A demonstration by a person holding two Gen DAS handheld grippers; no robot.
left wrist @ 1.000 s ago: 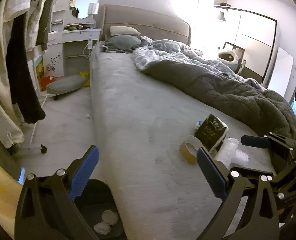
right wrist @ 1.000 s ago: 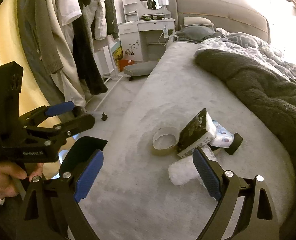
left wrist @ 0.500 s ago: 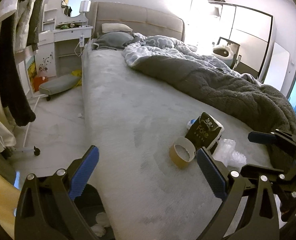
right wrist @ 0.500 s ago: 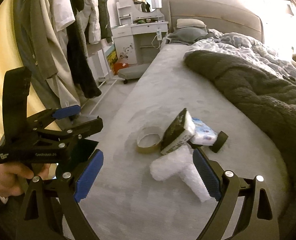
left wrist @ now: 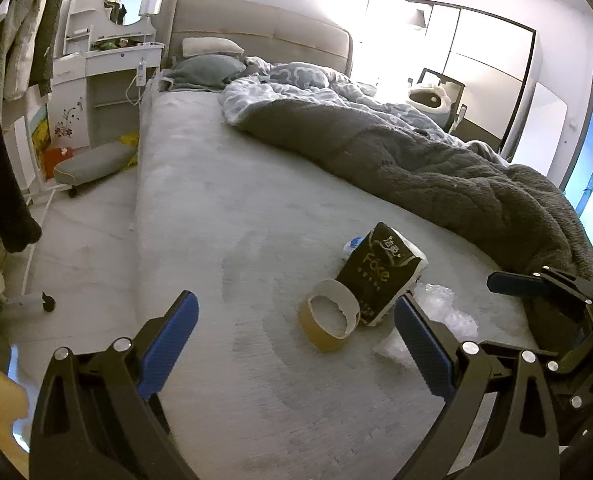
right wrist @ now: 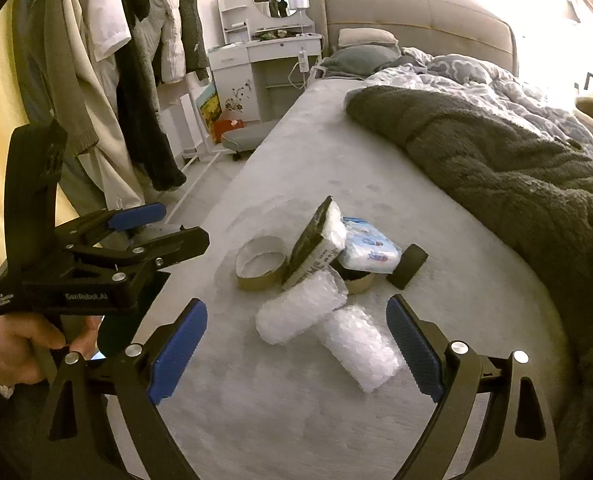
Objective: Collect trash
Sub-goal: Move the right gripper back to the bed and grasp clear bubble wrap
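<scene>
Right wrist view: both grippers' ribbed blue fingers (right wrist: 178, 350) gape wide and empty above crinkly bubble wrap (right wrist: 324, 322), with a cardboard tape ring (right wrist: 261, 268) at eleven o'clock on the plush grey bed (right wrist: 296, 168).

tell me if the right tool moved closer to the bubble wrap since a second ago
Yes. In the right wrist view the right tool has advanced toward the crumpled clear bubble wrap, which now lies nearer between its open blue pads.

A wide grey bed (left wrist: 224, 184) with a padded headboard (left wrist: 264, 32) fills the room; beside it stand a white dressing table (left wrist: 108, 64) (oval mirror above) and hanging clothes (right wrist: 136, 80). Glare whitens the far wall.
</scene>
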